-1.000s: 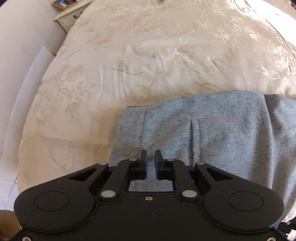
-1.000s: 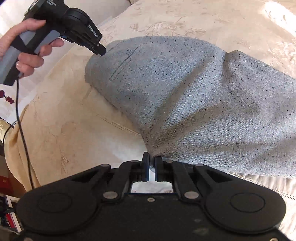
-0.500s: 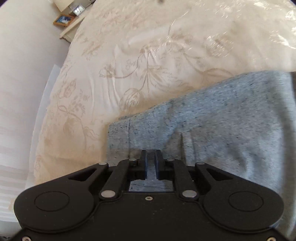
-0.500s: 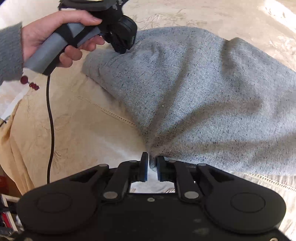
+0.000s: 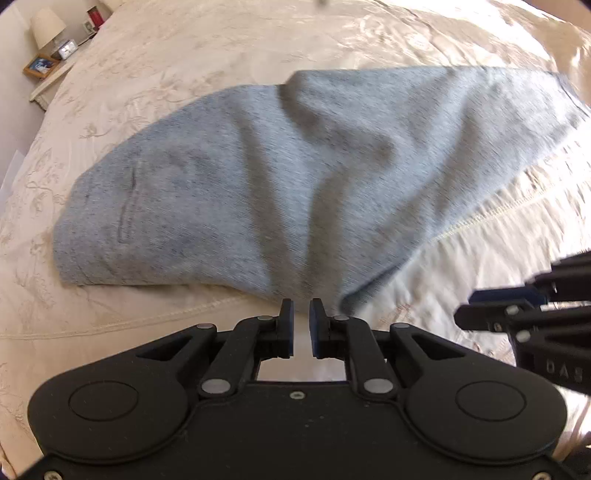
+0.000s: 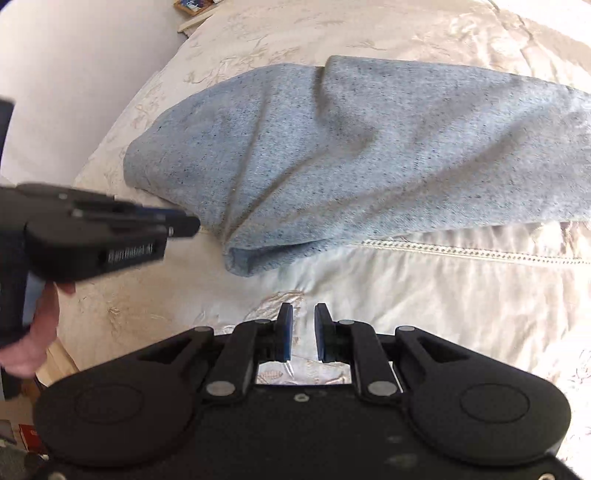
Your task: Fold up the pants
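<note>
Left black two-finger gripper (image 5: 301, 325): jaws parted by a narrow gap, nothing between them, tips just short of the near edge of the cloth. Right black two-finger gripper (image 6: 303, 330): jaws parted a little wider, holding nothing, over bare bedding and clearly apart from the garment. In the right wrist view the left tool shows blurred at the left edge, gripped by a hand (image 6: 31, 332) that is cut off by the frame.

The heathered grey knit pants (image 5: 258, 177) lie folded and rumpled on the cream embroidered bedspread (image 5: 166, 55), a welt pocket seam showing on the left part. Their near corner is bunched into a small fold; the far right end is washed out by glare.

Far left: a white bedside table (image 5: 51, 83) with a lamp (image 5: 46, 26) and a wooden picture frame (image 5: 40, 65), partly cropped.
</note>
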